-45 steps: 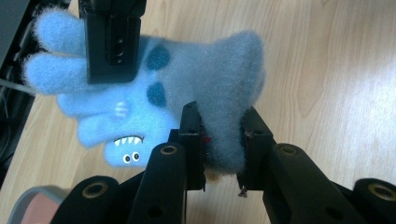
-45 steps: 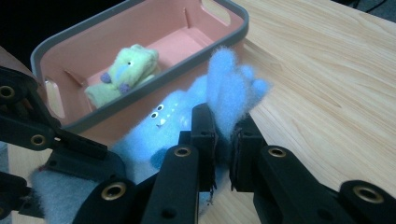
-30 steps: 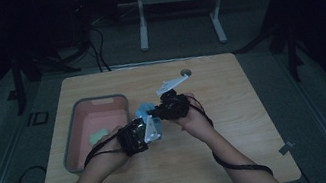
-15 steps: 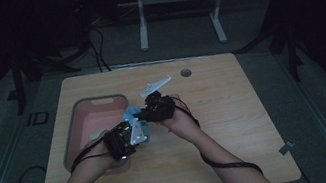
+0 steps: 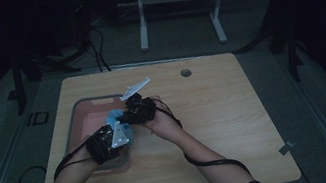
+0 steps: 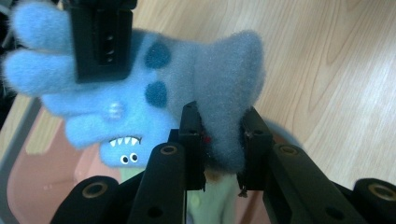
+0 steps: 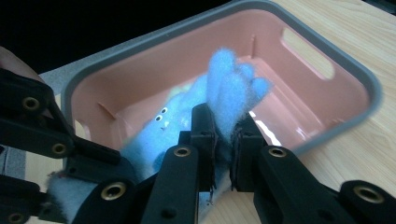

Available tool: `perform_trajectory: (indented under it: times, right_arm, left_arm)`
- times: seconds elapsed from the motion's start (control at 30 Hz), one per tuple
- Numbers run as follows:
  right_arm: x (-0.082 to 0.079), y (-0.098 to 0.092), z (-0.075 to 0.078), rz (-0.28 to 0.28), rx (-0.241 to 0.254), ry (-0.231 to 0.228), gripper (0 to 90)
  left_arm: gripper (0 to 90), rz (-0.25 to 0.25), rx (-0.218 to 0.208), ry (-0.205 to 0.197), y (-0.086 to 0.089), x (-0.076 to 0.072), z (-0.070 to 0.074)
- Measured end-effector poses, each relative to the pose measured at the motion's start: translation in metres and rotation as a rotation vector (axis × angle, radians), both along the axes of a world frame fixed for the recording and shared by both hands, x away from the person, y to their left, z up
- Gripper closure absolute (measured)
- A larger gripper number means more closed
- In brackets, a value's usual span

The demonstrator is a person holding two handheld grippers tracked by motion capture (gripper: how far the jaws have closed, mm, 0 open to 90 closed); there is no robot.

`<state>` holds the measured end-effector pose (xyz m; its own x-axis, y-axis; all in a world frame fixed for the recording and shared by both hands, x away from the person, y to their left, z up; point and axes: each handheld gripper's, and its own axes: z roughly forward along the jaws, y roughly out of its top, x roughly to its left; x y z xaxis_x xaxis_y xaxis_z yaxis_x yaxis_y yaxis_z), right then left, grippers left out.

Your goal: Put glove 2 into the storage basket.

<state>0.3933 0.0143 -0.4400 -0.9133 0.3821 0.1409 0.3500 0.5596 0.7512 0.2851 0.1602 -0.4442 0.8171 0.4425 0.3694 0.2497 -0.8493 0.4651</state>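
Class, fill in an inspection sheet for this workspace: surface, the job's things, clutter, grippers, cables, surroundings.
Surface: light wooden table with a round hole near its far edge.
Job's things: blue plush toy with darker spots, small eyes and teeth, held up between both grippers over the pink bin with a grey rim.
Clutter: something pale green lies in the bin; what it is cannot be told.
Grippers: left gripper shut on the toy's grey-blue part; right gripper shut on a fluffy limb.
Cables: a black cable trails along the right forearm.
Surroundings: dark room, grey floor, a white metal stand behind the table.
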Motion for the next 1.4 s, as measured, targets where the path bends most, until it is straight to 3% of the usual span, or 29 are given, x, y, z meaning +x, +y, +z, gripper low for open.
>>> perform_trajectory:
  times: [0.2, 0.4, 0.67, 0.8, 1.03, 1.13, 1.4]
  right_arm:
    - [0.000, 0.022, -0.005, 0.026, 0.002, 0.012, 82.3]
    - [0.000, 0.044, -0.011, 0.053, -0.004, 0.025, 82.3]
    - [0.001, 0.057, -0.024, 0.065, -0.023, 0.052, 82.3]
    - [0.003, 0.068, -0.038, 0.070, -0.052, 0.055, 82.3]
    - [0.013, 0.073, -0.049, 0.053, -0.071, 0.082, 81.5]
    - [0.014, 0.072, -0.051, 0.046, -0.082, 0.083, 77.0]
    - [0.015, 0.066, -0.045, 0.025, -0.085, 0.037, 51.3]
  left_arm:
    - [75.6, 0.029, 0.012, 0.005, 0.018, -0.005, -0.004]
    - [75.7, 0.067, -0.002, 0.017, 0.035, -0.009, -0.010]
    - [75.6, 0.085, 0.018, 0.030, 0.042, -0.011, -0.024]
    - [75.6, 0.107, 0.019, 0.070, 0.049, -0.004, -0.039]
    - [75.3, 0.119, 0.014, 0.108, 0.051, 0.007, -0.046]
    - [74.3, 0.119, 0.013, 0.118, 0.049, 0.008, -0.048]
    - [67.7, 0.137, -0.014, 0.132, 0.052, 0.009, -0.050]
